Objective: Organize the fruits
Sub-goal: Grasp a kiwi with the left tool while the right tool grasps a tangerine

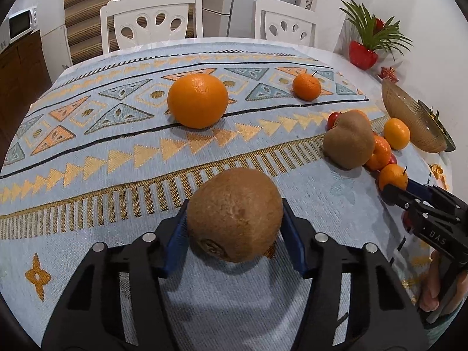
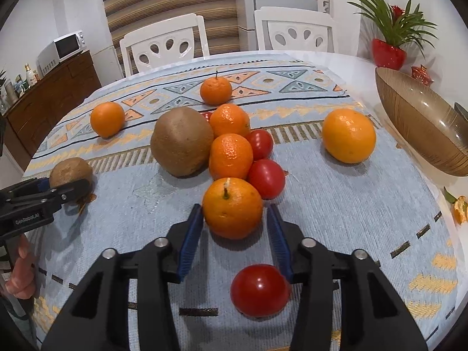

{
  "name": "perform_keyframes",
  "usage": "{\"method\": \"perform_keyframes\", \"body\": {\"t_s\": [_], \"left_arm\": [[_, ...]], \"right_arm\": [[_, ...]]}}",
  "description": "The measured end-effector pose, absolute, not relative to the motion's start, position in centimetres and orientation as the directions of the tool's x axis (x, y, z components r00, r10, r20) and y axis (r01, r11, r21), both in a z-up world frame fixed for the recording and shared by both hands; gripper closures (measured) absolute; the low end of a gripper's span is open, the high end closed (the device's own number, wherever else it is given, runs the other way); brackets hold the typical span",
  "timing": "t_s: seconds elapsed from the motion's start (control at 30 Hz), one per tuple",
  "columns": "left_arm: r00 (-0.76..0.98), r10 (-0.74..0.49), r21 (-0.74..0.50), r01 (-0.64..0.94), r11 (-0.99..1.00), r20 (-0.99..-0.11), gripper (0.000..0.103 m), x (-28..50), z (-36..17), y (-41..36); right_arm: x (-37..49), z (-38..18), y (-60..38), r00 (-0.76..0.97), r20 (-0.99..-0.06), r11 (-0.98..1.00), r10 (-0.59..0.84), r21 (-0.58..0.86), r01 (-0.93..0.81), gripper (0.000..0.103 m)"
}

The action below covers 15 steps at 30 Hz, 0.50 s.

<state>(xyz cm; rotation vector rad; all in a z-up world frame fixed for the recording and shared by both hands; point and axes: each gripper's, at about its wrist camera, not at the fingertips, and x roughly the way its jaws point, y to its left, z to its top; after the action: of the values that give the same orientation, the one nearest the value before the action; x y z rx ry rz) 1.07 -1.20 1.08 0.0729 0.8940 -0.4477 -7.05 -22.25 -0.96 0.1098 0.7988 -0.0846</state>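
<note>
My left gripper (image 1: 234,219) is shut on a brown kiwi (image 1: 234,215), its blue pads pressing both sides just above the patterned cloth; the right wrist view shows that gripper (image 2: 63,188) and kiwi (image 2: 70,171) at far left. My right gripper (image 2: 235,209) stands open, straddling a stemmed mandarin (image 2: 232,207) with a sliver of gap at the right pad. Behind it a cluster holds two mandarins (image 2: 231,156), two tomatoes (image 2: 266,178) and a large kiwi (image 2: 181,142). A tomato (image 2: 259,290) lies between the right fingers' bases. The right gripper (image 1: 392,190) touches the cluster's near end.
A big orange (image 1: 198,101) and a small mandarin (image 1: 306,87) lie mid-cloth. Another orange (image 2: 348,136) sits beside the ribbed amber bowl (image 2: 424,134) at right. A red plant pot (image 2: 389,54), peel scraps (image 2: 460,207) and two white chairs (image 2: 163,46) ring the table.
</note>
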Motion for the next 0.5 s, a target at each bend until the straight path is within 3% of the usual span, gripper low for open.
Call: {"method": "perform_keyframes", "body": {"t_s": [0.5], "left_arm": [[0.545,-0.341,-0.113,0.408,0.906,-0.766,0.045,0.91,1.15,-1.37]], "right_arm": [[-7.05,-0.93,-21.94,0.697,-0.716,0.992,-0.036,0.058,0.111,0.062]]}}
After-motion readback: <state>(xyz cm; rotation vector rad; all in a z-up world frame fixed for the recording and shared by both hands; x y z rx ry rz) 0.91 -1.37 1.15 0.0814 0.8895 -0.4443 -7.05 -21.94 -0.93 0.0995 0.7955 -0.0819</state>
